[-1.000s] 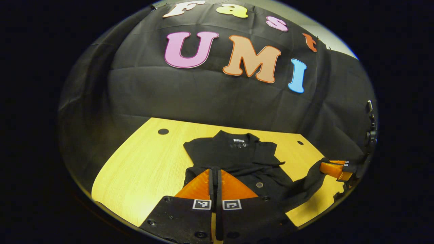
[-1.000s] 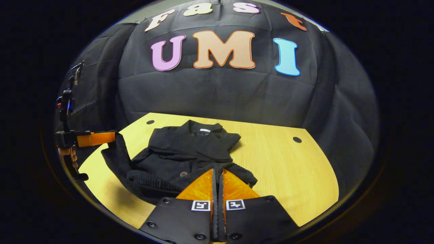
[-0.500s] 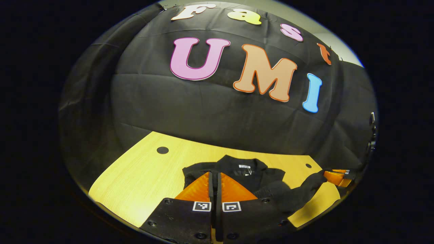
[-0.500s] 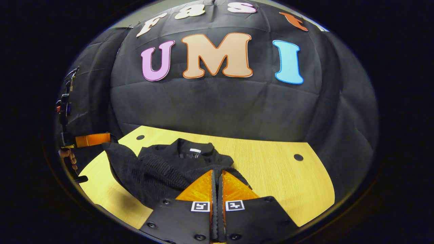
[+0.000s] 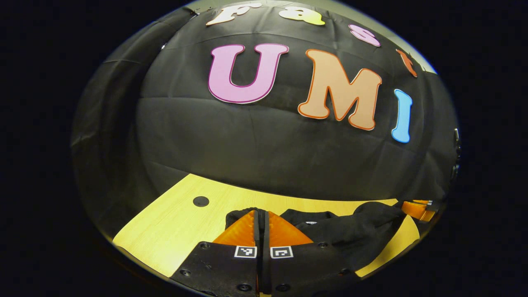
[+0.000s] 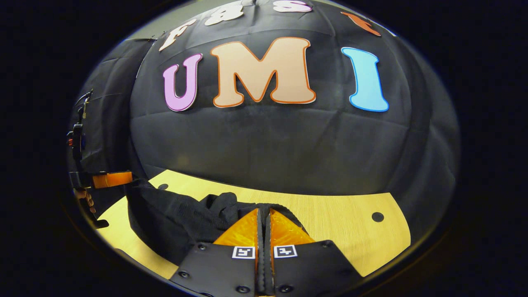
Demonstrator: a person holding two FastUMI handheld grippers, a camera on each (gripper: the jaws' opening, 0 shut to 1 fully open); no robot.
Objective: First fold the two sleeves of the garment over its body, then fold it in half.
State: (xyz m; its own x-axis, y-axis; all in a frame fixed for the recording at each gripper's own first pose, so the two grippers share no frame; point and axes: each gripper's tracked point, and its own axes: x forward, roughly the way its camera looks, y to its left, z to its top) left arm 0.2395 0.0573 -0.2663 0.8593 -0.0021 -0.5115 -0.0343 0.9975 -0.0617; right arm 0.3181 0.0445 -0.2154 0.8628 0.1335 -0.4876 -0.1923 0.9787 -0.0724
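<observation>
Half-fold in progress: my left gripper and right gripper each pinch the garment hem above the table; I judge level, even travel keeps edges aligned.

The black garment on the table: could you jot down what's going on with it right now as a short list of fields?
garment: black garment, lifted at its near edge and bunched toward the collar end
surface: yellow wooden table
left gripper: jaws closed on the garment's edge
right gripper: jaws closed on the garment's edge
stretch: cloth hangs in a band between the two grippers
fold stage: judging by this, the fold in half is under way, not yet laid flat
</observation>
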